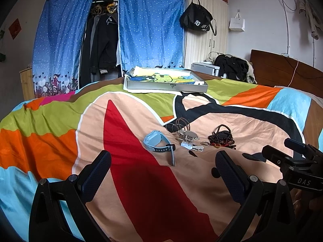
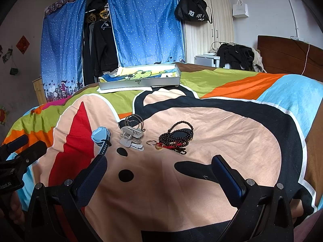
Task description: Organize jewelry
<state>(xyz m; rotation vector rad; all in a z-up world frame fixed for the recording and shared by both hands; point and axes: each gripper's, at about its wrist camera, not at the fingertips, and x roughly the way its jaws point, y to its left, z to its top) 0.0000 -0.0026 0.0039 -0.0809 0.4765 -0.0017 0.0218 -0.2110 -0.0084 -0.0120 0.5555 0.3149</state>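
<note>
— Why is everything heaped in one little patch of the bedspread [image 1: 60, 133]?

— So it can be sorted from one spot, I'd guess. The blue watch [image 1: 159, 143] lies on its side at the left, the grey hair clips [image 1: 186, 138] sit just beside it with thin wire bangles [image 1: 179, 124] overlapping their far edge, and the dark bead bracelets [image 1: 222, 136] are coiled at the right with a small ring [image 2: 151, 142] touching them. All of it is within easy reach of both tools.

— And that flat box further back?

— The grey tray [image 1: 165, 86], lined with a cartoon picture, stands well apart from the pile towards the far edge of the bed. It looks like the place the pieces are meant to end up, though nothing appears to be in it yet.

— Is either tool holding anything?

— No. The left hand-held gripper [image 1: 161, 171] hovers short of the watch with its fingers spread wide and nothing between them. The right hand-held gripper [image 2: 159, 171] is likewise splayed and empty, lined up nearer the beads. Each seems aimed at its own side of the pile, so the two needn't cross.

— So the work hasn't begun?

— That's my reading: everything remains to be moved.
</note>
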